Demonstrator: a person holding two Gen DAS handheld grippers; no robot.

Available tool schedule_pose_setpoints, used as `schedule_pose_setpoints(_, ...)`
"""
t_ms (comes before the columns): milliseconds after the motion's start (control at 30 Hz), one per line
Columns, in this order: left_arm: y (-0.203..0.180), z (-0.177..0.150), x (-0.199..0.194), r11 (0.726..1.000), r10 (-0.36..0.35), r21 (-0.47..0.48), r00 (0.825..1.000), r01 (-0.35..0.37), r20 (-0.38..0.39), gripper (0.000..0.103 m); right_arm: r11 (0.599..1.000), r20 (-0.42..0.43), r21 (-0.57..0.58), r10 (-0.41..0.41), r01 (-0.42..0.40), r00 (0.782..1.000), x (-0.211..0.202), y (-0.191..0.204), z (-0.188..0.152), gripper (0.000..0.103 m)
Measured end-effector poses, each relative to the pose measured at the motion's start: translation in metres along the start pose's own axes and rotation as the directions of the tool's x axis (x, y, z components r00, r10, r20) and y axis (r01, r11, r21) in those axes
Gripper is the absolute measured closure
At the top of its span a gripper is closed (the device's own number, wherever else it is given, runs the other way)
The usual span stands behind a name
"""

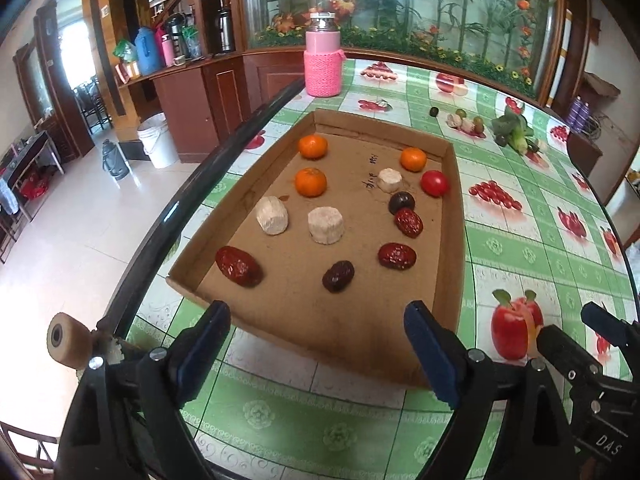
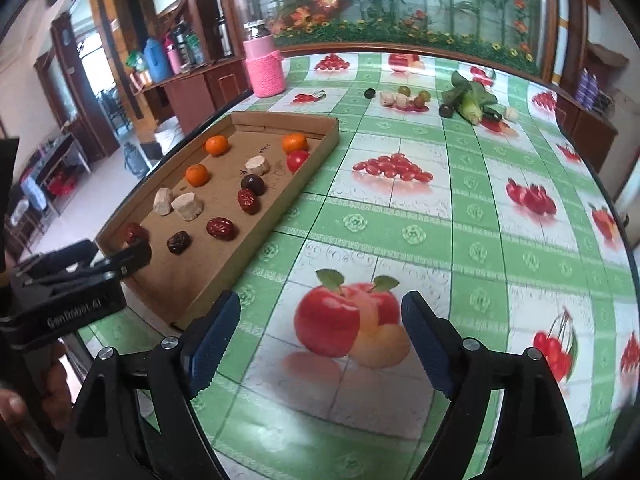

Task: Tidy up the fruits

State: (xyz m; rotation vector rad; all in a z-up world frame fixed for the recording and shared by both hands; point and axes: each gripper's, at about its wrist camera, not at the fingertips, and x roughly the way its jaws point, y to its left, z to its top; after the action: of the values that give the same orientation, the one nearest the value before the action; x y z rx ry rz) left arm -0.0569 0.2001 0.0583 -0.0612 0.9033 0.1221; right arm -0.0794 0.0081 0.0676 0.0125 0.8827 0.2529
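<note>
Three oranges, white chunks and red dates lie scattered in the cardboard tray, seen from the left wrist at 12 o'clock of the left gripper, whose jaws gape empty. A pink jar stands beyond.

From the right wrist, the tray sits at 10 o'clock of the right gripper, spread empty over a printed apple; loose vegetables show clearer at 1 o'clock.

Bare cardboard tray floor amid scattered fruit, walls low.
</note>
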Motion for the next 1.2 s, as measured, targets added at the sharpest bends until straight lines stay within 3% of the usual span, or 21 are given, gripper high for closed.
schedule_pose_setpoints(267,-0.004,-0.007,-0.006,0.993,-0.077,0.085,0.997,0.077,0.003,0.007,0.997,0.031,0.035,-0.071,0.070,0.997,-0.009,0.013,-0.013,0.017)
schedule_pose_setpoints(367,0.001,-0.008,-0.009,0.992,-0.101,0.075,0.995,0.100,0.011,0.007,0.995,0.030,0.051,-0.088,0.087,0.996,-0.010,0.014,-0.017,0.017)
schedule_pose_setpoints(567,0.017,-0.006,-0.012,0.998,-0.057,0.036,0.995,0.054,0.080,0.007,0.991,0.030,0.053,-0.122,0.120,0.992,-0.014,0.017,-0.023,0.016)
schedule_pose_setpoints(800,0.029,-0.004,-0.011,0.998,-0.061,0.015,0.995,0.060,0.085,0.007,0.990,0.030,0.040,-0.134,0.133,0.990,-0.015,0.022,-0.023,0.015)
schedule_pose_setpoints(1200,0.021,-0.007,-0.016,0.992,-0.077,0.109,0.989,0.063,0.124,0.007,0.987,0.053,0.000,-0.160,0.160,0.986,-0.013,0.027,-0.016,0.013)
